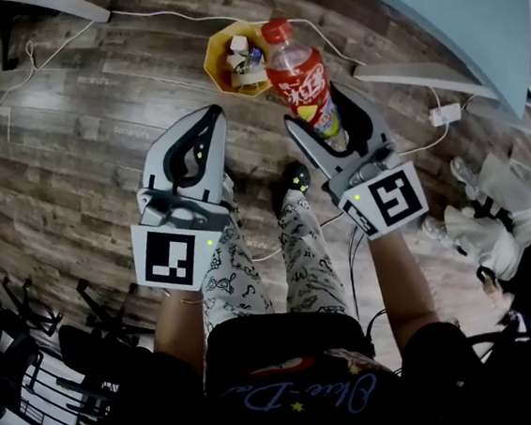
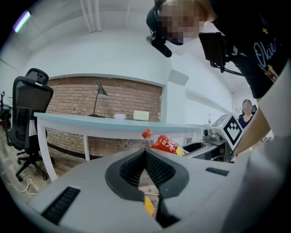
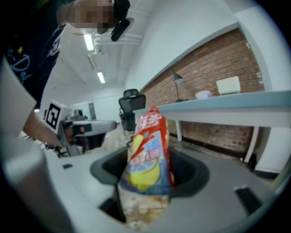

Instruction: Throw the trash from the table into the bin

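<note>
A plastic bottle [image 1: 299,79] with a red cap and a red label stands between the jaws of my right gripper [image 1: 317,107], which is shut on its lower half. The right gripper view has the bottle [image 3: 148,157] upright and pinched between both pads. It hangs just right of a yellow bin [image 1: 213,48] on the wooden floor; the bin holds several bits of trash. My left gripper [image 1: 210,116] is level with the right one, its tips meeting and nothing in them. In the left gripper view its jaws [image 2: 145,154] touch, and the bottle [image 2: 166,144] shows beyond them.
A pale blue table [image 1: 457,17] runs along the top right, with white cables and a power strip [image 1: 446,114] on the floor below it. My patterned trouser legs and black shoe [image 1: 292,178] stand between the grippers. A black office chair [image 2: 29,113] sits left of the table [image 2: 91,121].
</note>
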The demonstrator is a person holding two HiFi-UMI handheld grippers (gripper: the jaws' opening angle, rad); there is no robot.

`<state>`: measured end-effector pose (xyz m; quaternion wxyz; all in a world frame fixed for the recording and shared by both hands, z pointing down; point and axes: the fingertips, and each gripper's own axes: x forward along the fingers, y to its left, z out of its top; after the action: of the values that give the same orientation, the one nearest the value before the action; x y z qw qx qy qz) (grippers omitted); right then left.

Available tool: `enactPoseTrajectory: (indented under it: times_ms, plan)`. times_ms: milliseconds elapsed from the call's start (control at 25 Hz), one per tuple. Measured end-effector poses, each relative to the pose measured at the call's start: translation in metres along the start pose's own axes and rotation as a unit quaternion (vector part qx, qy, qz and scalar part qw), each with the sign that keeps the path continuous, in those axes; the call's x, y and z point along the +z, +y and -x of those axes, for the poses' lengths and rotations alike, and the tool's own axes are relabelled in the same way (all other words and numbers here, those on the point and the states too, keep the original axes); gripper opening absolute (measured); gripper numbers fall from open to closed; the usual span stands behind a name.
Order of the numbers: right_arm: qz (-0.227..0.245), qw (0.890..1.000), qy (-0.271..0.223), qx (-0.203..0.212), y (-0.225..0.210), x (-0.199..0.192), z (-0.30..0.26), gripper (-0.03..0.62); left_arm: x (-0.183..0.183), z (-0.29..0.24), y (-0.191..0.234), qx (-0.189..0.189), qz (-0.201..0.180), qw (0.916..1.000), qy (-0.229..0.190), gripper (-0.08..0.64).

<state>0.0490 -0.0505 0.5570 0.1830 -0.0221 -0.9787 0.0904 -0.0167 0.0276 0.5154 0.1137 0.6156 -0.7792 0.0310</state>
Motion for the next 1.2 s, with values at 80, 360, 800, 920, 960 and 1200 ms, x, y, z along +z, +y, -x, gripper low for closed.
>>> enactPoseTrajectory:
  times_ms: [80, 360, 800, 920, 960, 1200]
  plan:
    - [-0.004, 1.000, 0.003, -0.001, -0.001, -0.008, -0.005, 0.285, -0.008, -0.002, 0.003, -0.001, 0.000, 1.0000, 0.001, 0.008]
    - [-0.011, 1.000, 0.016, 0.000, -0.010, -0.036, -0.022, 0.285, -0.040, -0.017, 0.011, -0.008, 0.003, 0.9999, 0.010, 0.008]
    - [-0.046, 0.997, 0.063, -0.017, -0.030, -0.085, -0.047, 0.287, -0.075, -0.039, 0.028, 0.014, 0.019, 0.9996, 0.016, 0.008]
    - [-0.049, 0.996, 0.070, -0.016, -0.036, -0.093, -0.056, 0.285, -0.085, -0.043, 0.035, 0.018, 0.019, 0.9994, 0.024, 0.008]
    - [-0.046, 0.996, 0.072, -0.014, -0.037, -0.095, -0.060, 0.287, -0.087, -0.044, 0.038, 0.022, 0.026, 0.9991, 0.023, 0.008]
    - [-0.042, 0.994, 0.102, -0.005, -0.041, -0.121, -0.081, 0.287, -0.089, -0.047, 0.047, 0.034, 0.063, 0.9974, 0.009, 0.008]
